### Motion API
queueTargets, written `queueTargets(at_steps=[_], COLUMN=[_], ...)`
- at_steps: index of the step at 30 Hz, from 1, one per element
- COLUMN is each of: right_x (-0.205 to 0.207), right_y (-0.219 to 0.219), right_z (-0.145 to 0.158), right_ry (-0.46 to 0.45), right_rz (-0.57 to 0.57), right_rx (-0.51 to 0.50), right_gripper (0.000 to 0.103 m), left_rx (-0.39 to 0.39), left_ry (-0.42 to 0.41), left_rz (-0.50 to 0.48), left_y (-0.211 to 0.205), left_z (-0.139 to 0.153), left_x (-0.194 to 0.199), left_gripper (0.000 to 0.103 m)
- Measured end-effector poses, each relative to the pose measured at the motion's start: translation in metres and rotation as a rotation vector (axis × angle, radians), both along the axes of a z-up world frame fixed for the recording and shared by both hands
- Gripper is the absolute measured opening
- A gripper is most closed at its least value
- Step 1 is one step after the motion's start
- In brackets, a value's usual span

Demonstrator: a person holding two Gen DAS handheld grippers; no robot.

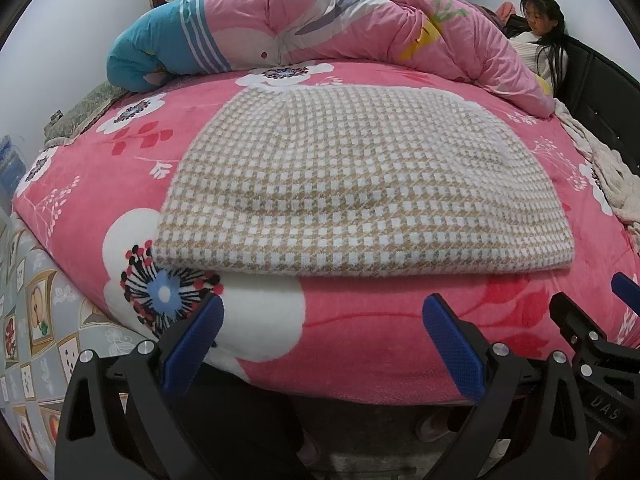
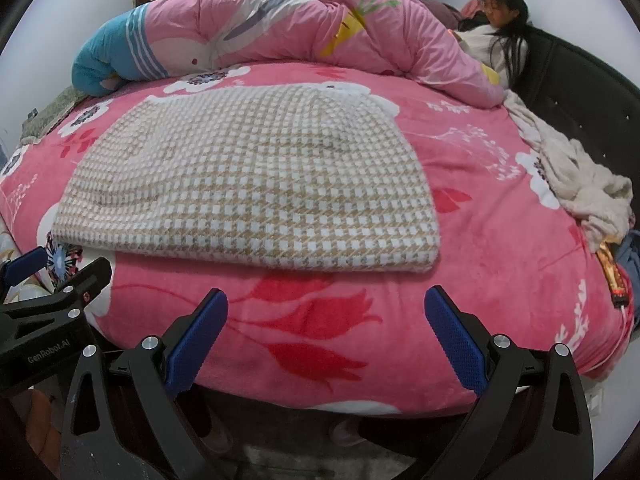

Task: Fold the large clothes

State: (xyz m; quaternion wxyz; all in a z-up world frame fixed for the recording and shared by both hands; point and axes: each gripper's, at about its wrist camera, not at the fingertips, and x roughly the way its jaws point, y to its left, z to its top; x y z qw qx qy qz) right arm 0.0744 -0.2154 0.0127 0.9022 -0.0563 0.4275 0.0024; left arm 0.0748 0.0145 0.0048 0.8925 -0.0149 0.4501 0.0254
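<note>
Bare pink blanket (image 1: 360, 340) lies open before my jaws; folded garment (image 1: 352, 184) ahead, heaped quilt (image 1: 340, 24) beyond it.

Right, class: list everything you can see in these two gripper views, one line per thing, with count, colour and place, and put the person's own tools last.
Checked garment: one, beige and white, folded flat mid-bed, near edge facing the grippers.
Bed cover: one, pink with white and red flowers, over the whole bed.
Quilt: one, pink with a teal end, bunched along the far side.
Fluffy blanket: one, cream, crumpled at the right edge.
Headboard: one, black, right side.
Seated person: one, dark hair, pale top, far right corner.
Left gripper: one, black with blue pads, open, off the garment.
Right gripper: one, same colours, open, off the garment.
</note>
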Motion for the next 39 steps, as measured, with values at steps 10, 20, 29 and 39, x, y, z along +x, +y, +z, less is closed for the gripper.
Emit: queueTargets(at_steps=[10,20,29,39], right_x=[0.001,0.0047,0.0078,0.0079], right_y=[-0.0011,-0.0048,-0.0079,-0.0062], right_z=[-0.0011,-0.0013,0.0001,0.0008], right_ry=[0.003,0.002,0.0,0.002], right_rz=[0.005,0.018,0.035,0.037], right_rx=[0.001,0.003,0.002,0.003], right_gripper=[0.095,0.095,0.095,0.095], left_rx=[-0.001,0.004,0.008,0.013], left_ry=[0.001,-0.002,-0.006,-0.006], left_rz=[0.004,0.014,0.021,0.031], left_y=[0.0005,0.0009,0.0031,0.0048], left_z=[-0.0007,0.0004,0.0044,0.0066], left_x=[-0.0004,-0.0009,-0.001,-0.0014], left_gripper=[0.098,0.098,0.098,0.098])
